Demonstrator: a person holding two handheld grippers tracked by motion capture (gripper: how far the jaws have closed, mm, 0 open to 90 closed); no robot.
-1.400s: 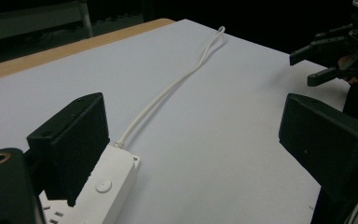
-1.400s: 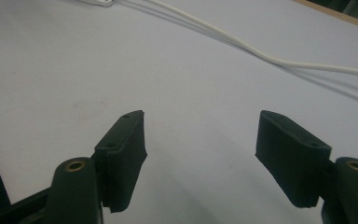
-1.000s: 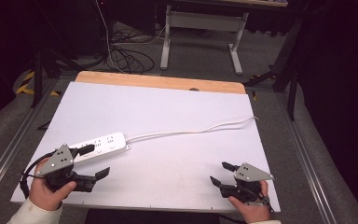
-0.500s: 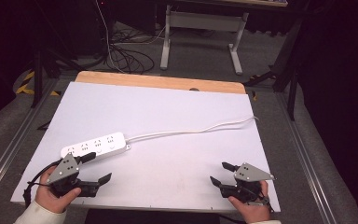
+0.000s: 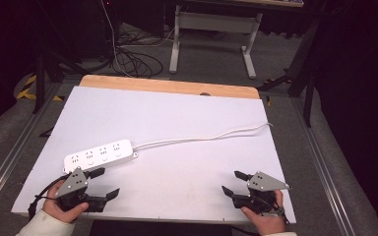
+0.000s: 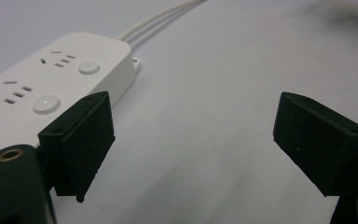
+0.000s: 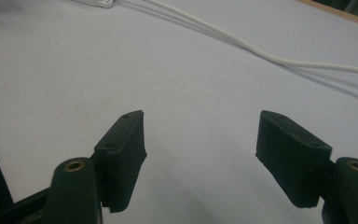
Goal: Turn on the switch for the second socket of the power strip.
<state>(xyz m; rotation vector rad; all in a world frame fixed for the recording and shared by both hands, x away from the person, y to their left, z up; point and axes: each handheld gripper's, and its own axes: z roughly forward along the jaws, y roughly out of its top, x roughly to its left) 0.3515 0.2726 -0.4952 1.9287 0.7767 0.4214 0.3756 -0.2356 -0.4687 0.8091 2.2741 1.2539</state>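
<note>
A white power strip point(image 5: 98, 155) with several sockets lies at the left of the white table top point(image 5: 177, 113). Its white cord point(image 5: 202, 137) runs right toward the table's right edge. My left gripper point(image 5: 106, 183) is open, low over the table just in front of the strip and apart from it. In the left gripper view the strip point(image 6: 51, 79) lies beyond the left jaw, and the left gripper point(image 6: 191, 140) holds nothing. My right gripper point(image 5: 231, 182) is open near the front right corner. In the right gripper view the right gripper point(image 7: 200, 154) is empty, and the cord point(image 7: 261, 51) crosses ahead.
A wooden strip point(image 5: 167, 86) borders the table's far edge. Metal rails point(image 5: 320, 162) run along both sides. On the floor behind lie dark cables point(image 5: 128, 54) and a grey stand's legs point(image 5: 211, 29).
My left gripper has drawn back from the power strip toward the near edge of the table. The right gripper and the strip have stayed where they were.
</note>
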